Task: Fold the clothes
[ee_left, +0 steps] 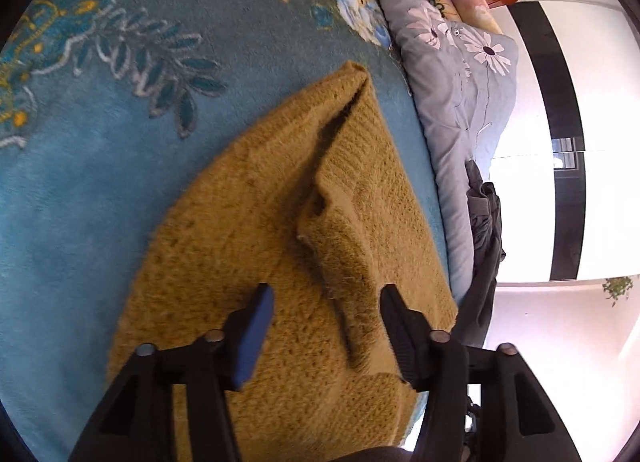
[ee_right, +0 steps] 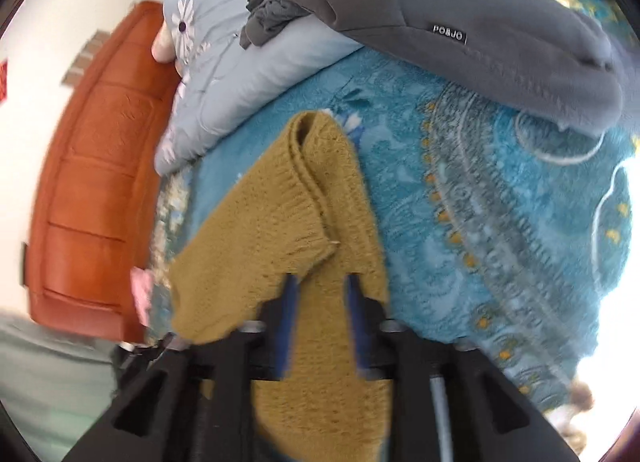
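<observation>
Left wrist view: my left tongs hang over the mustard knit sweater with the fingers spread wide and nothing between them; the blue-padded finger and the black one are both above the knit, and I cannot tell whether they touch it. The sweater lies on the teal flowered blanket, close to the edge where the grey-blue pillow rests, with one layer folded over along a raised crease that runs toward the far corner of the garment. A dark grey garment lies by the pillow at that same edge.

From the right wrist camera, my right tongs are narrowed, with sweater fabric lying between the blue pads; the picture is blurred, so I cannot tell whether they truly pinch it. The ribbed hem is doubled over ahead of the fingers. Beyond it lie the blanket, the pillow and a grey fleece garment with a small label. An orange-brown headboard stands at the left.
</observation>
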